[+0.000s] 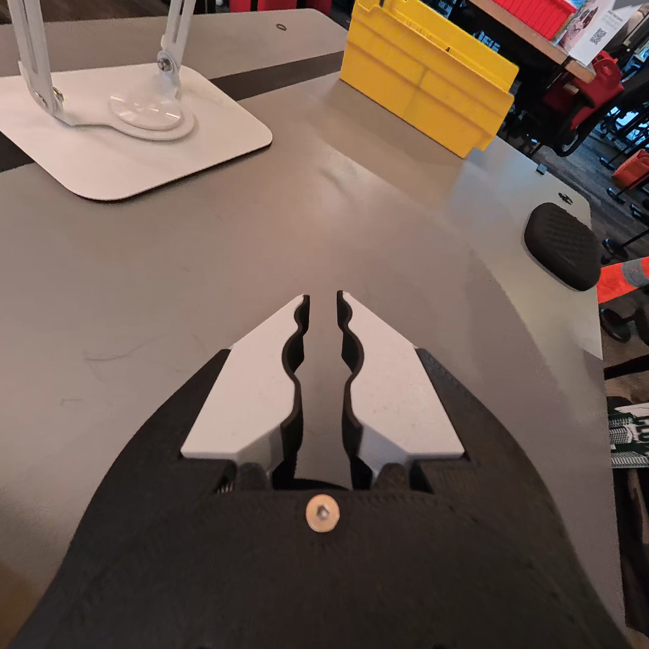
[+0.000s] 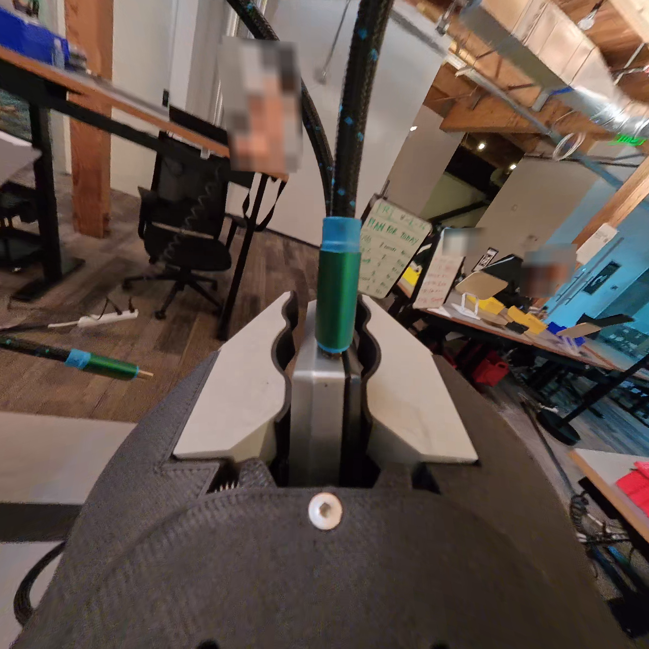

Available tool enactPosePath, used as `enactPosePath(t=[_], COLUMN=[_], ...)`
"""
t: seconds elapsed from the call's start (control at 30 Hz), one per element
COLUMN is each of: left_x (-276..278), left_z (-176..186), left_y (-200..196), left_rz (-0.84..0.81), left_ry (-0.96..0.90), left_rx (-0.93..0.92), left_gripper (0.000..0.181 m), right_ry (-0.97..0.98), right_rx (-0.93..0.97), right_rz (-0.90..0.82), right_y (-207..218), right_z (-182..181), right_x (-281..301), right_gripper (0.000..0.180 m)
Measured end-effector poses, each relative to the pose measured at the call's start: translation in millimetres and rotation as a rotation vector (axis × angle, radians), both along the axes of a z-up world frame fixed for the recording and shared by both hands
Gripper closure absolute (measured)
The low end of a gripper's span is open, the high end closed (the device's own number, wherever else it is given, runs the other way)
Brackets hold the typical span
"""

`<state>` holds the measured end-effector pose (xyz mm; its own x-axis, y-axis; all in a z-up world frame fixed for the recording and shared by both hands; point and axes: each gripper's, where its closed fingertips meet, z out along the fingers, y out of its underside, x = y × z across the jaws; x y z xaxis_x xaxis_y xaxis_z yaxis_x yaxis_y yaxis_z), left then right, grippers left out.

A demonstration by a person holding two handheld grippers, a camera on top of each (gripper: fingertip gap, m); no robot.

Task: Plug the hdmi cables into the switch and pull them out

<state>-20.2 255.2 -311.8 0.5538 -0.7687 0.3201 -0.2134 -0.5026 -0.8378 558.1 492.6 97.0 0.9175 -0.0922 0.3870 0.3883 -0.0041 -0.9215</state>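
Black printed housing with a silver screw fills the foreground of both wrist views; beyond it, in the right wrist view, the right gripper (image 2: 326,305) has its white fingers (image 2: 242,379) clamped on a slim silver HDMI switch (image 2: 316,404), held on edge between the wavy black pads; a green plug (image 2: 338,302) with blue bands at both ends stands seated in the switch's forward edge, its black braided cable (image 2: 354,123) flecked with blue rising out of the top of the frame, a second braided length running beside it; a second green plug (image 2: 105,365) hangs loose at the left, its gold tip bare and touching nothing, its own braided cable trailing off the left edge; behind lie a wood floor, a black office chair (image 2: 186,238), a white power strip (image 2: 102,319) on the floor and a whiteboard (image 2: 393,253) leaning by a cluttered bench; in the left wrist view, the left gripper (image 1: 323,298) hovers low over a grey table (image 1: 175,281), its jaws a narrow gap apart and holding nothing; a white stand (image 1: 123,151) with a flat square base sits at the far left of the table, a yellow bin (image 1: 428,77) at the far right edge, a black chair back (image 1: 562,246) just off the table's right side.
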Motion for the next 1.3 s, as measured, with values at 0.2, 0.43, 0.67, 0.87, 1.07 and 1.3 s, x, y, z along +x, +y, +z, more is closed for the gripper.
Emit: enactPosePath(t=[0.2,0.43,0.67,0.87,1.07,1.3], left_x=[3,7,6,7,7,6], left_z=[-6,-13,-15,-22,-20,-21], left_y=[-4,-4,-6,-7,-8,-8], left_rz=[-0.008,-0.018,-0.022,-0.033,-0.037,-0.039], left_ry=[0.012,0.010,0.018,0.025,0.029,0.031], left_rx=[-0.009,-0.030,-0.034,-0.047,-0.042,-0.044], left_gripper=[0.167,0.167,0.167,0.167,0.167,0.167], right_ry=[0.010,0.044,-0.017,-0.061,-0.160,-0.138], right_rx=[-0.164,-0.323,-0.522,-0.628,-0.766,-0.869], right_rz=[-0.018,-0.002,0.012,0.027,0.064,0.096], right_y=[17,24,27,24,22,17], right_z=[-103,-200,-282,-329,-371,-417], right_x=[8,6,-1,-8,-26,-41], right_gripper=[0.148,0.148,0.147,0.148,0.147,0.146])
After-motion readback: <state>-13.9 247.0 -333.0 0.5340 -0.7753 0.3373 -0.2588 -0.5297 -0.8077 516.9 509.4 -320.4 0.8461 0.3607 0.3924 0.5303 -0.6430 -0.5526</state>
